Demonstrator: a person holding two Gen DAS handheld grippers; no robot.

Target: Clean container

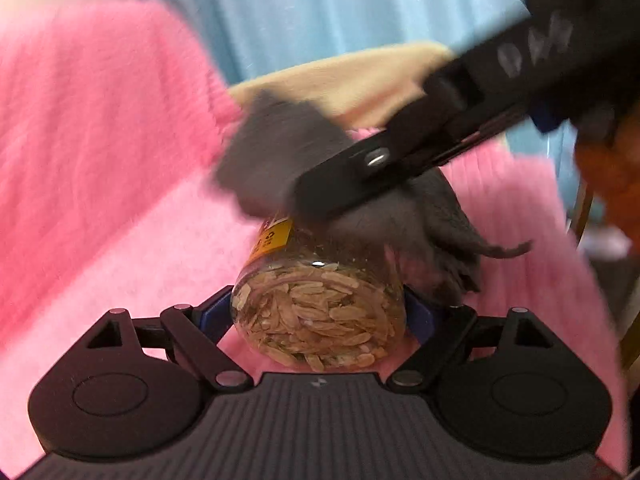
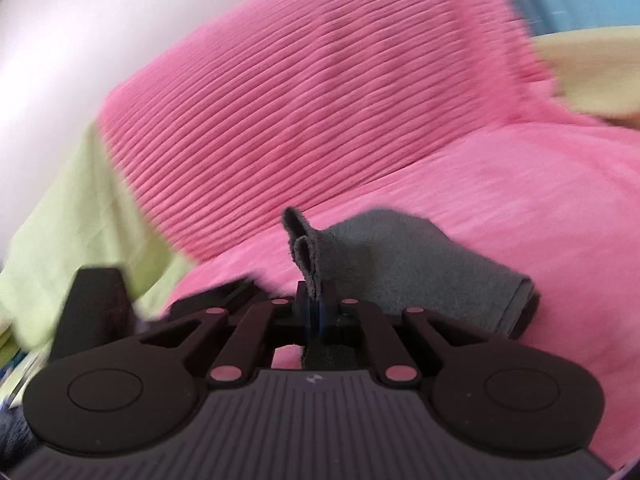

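In the left wrist view, a pink blanket [image 1: 100, 152] fills the left side and the background, with a strip of cream fabric [image 1: 340, 80] and pale blue cloth [image 1: 320, 8] beyond it. At the centre, the left gripper [image 1: 320, 316] clasps a clear jar [image 1: 320, 320] by its base, one blue pad on each side; the jar lies on its side, pointing away from the camera, full of pale dried flakes, with a yellow label [image 1: 274, 236] on its upper wall. A grey rag [image 1: 276, 160] drapes over the jar's far end. From the right, the right gripper [image 1: 340, 184] reaches in and presses the rag against the jar.

In the right wrist view, a light green cloth [image 2: 80, 208] lies at the left, the pink ribbed blanket [image 2: 300, 100] in the middle. The right gripper [image 2: 316, 312] is clenched tight on a fold of the grey rag [image 2: 400, 256], which spreads rightward.
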